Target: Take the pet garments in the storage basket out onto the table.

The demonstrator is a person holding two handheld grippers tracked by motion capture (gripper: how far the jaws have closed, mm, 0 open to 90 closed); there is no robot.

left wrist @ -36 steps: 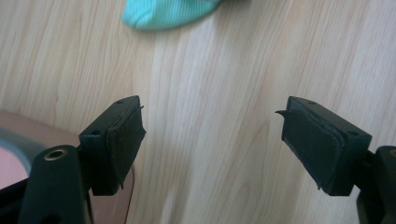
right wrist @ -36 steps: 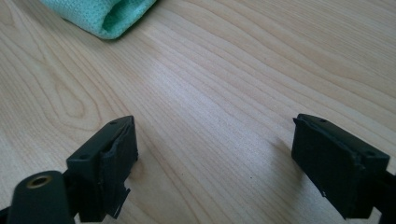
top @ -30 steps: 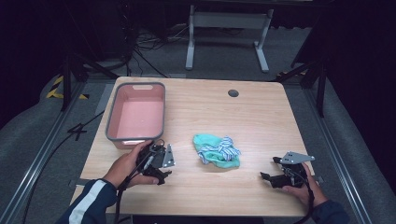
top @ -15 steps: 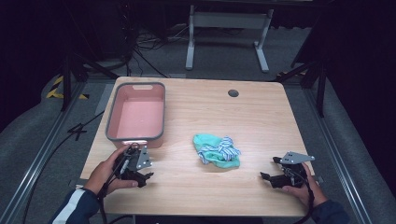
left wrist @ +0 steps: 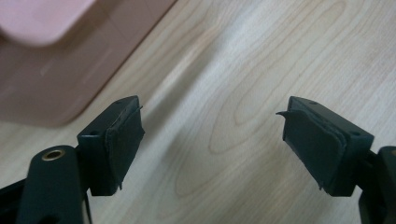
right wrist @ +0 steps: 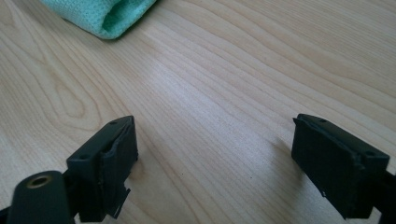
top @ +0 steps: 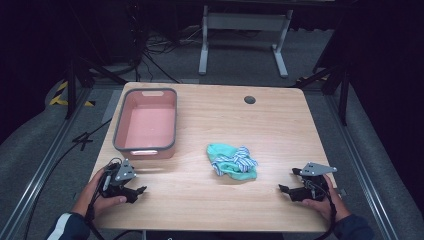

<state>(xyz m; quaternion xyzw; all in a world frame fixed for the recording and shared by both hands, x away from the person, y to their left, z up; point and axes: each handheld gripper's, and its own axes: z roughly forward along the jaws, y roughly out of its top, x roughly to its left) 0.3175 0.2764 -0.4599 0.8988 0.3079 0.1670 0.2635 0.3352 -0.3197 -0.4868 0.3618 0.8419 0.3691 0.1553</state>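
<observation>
The left tool (top: pixel 131 189) rests low near the near-left edge of the pale wood-grain table (top: pixel 280 130), jaws spread wide and empty, with bare table ahead of it. Just beyond it and to its left stands a pink rectangular plastic tub (top: pixel 146 123) with a grey rim. The right tool (top: pixel 291 187), near the near-right edge, is likewise wide open and empty; ahead to its left lies a crumpled knit heap of green and striped socks (top: pixel 231 161), with open table between.

Pink tub (top: pixel 146 125), crumpled cloth (top: pixel 232 161), table (top: pixel 280 130)
</observation>
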